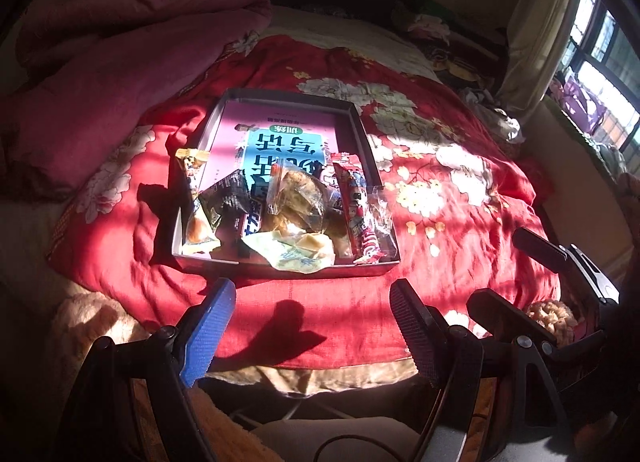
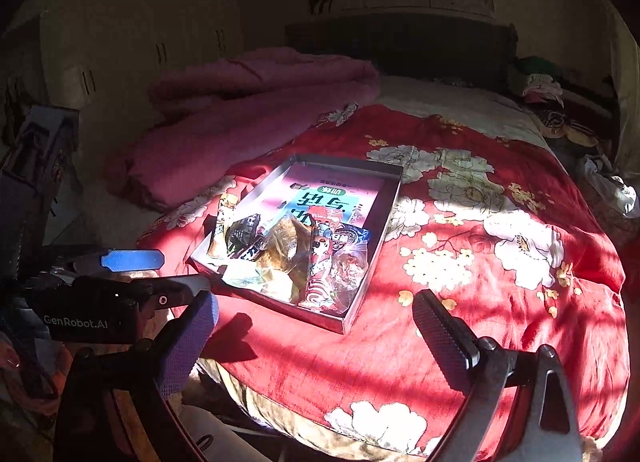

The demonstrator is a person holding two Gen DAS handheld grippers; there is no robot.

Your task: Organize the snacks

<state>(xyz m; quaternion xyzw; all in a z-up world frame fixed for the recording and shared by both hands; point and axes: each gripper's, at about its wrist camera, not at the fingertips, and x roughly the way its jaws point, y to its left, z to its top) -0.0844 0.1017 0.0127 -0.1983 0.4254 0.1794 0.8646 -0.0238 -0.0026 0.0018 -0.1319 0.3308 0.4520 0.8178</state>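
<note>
Red floral cloth, a quilt (image 1: 460, 198), covers the bed where we see a shallow grey box (image 1: 362, 134) holding the snacks (image 1: 296, 206). They lie heaped at its 6 o'clock end, on a pink and blue book (image 1: 280, 134): a red wrapped stick at 3 o'clock of the heap, clear-bagged pastries in the middle. Our left gripper (image 1: 312, 326) hangs at 6 o'clock of the box, jaws apart, nothing between them. Our right gripper (image 2: 316, 338) gapes wide too, bare, clear of the box. A pink blanket (image 2: 248, 118) lies at 10 o'clock.
</note>
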